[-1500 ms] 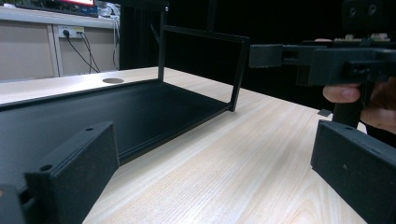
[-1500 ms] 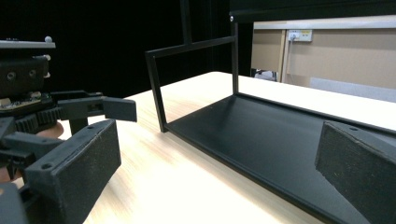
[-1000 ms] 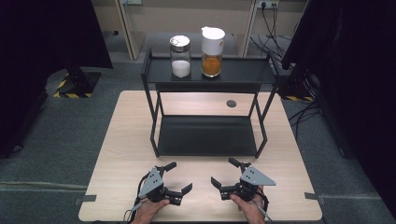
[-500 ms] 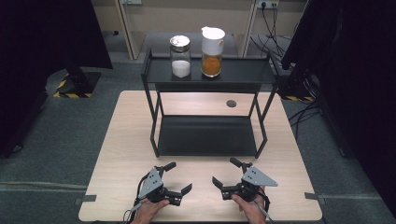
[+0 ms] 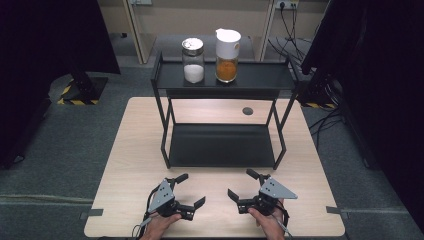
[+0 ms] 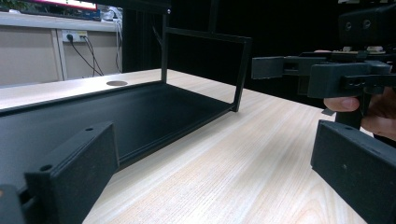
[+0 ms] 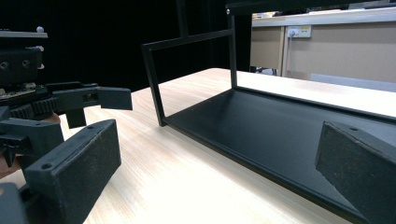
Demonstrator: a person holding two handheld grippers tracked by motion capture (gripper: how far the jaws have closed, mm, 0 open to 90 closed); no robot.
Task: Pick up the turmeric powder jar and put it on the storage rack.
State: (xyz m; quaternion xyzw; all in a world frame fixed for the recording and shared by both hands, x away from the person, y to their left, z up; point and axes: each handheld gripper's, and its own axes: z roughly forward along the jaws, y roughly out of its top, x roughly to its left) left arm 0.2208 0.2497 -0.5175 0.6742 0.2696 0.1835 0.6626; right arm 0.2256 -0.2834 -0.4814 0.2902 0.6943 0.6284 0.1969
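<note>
A black two-tier rack [image 5: 166, 145] stands at the middle of a light wooden table [image 5: 135, 150]. Its top shelf carries a glass jar of white powder [image 5: 193, 65] and a white-lidded jar with orange contents [image 5: 227, 56]. The lower shelf [image 5: 222, 145] is bare. Near the table's front edge, my left gripper [image 5: 191, 189] and right gripper [image 5: 240, 184] are each held in a hand, jaws wide open, nothing between them. In the left gripper view my left gripper [image 6: 212, 177] faces the lower shelf [image 6: 140, 112]. My right gripper [image 7: 215, 172] does the same from the other side.
A round cable hole [image 5: 247, 110] sits in the table behind the rack. Dark curtains and cables surround the table on a grey floor. The other gripper [image 6: 327, 74] shows at the right of the left gripper view, and its counterpart [image 7: 70, 100] at the left of the right gripper view.
</note>
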